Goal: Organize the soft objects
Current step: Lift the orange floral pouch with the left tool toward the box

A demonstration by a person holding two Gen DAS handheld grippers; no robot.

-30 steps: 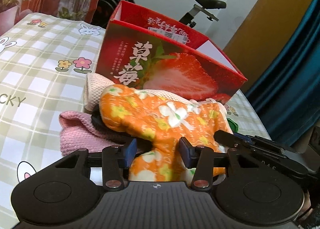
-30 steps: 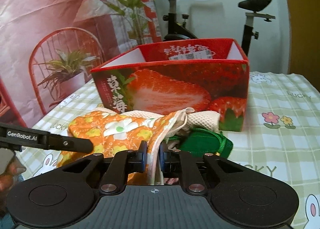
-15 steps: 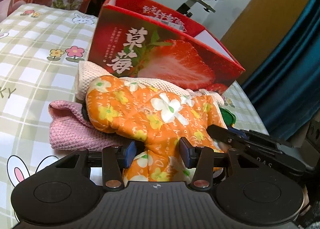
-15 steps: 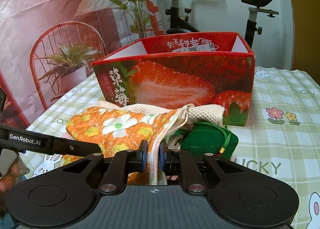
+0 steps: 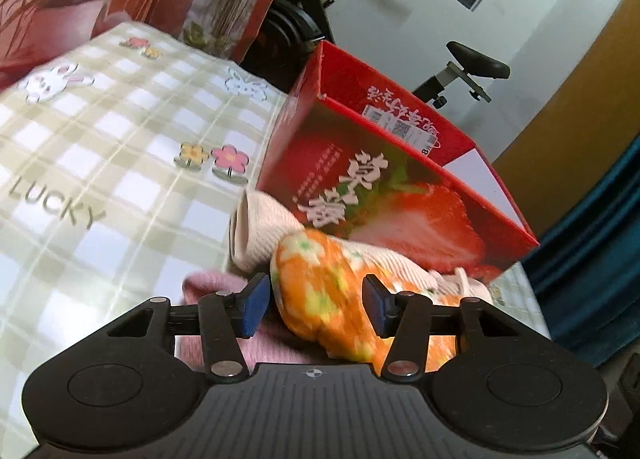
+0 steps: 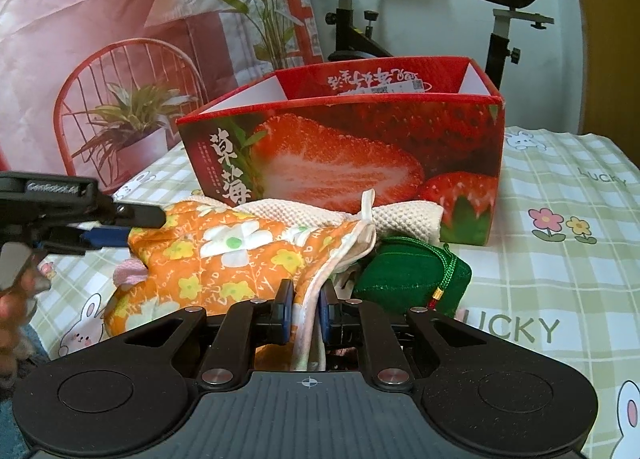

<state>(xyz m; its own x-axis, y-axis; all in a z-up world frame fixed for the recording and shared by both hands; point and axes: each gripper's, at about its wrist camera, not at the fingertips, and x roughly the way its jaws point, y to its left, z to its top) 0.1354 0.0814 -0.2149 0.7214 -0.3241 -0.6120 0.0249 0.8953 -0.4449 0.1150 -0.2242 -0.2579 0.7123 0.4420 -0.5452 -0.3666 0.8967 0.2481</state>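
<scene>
Orange floral mitt (image 6: 224, 259) lies on the worktop (image 6: 560, 187) before the strawberry box (image 6: 360, 155), long axis running left-right across both views. Right gripper (image 6: 306, 309) pinches its white cuff edge; left gripper (image 5: 314, 305), jaws just opening, straddles the far end without pressing (blurred there). Pink cloth (image 5: 208, 287) beneath is mostly hidden.

Ahead of my grippers, the strawberry box (image 6: 340, 163) bore the white characters 草莓 on its front. The checked tablecloth (image 6: 560, 267) read "LUCKY" to my right and far left.
</scene>
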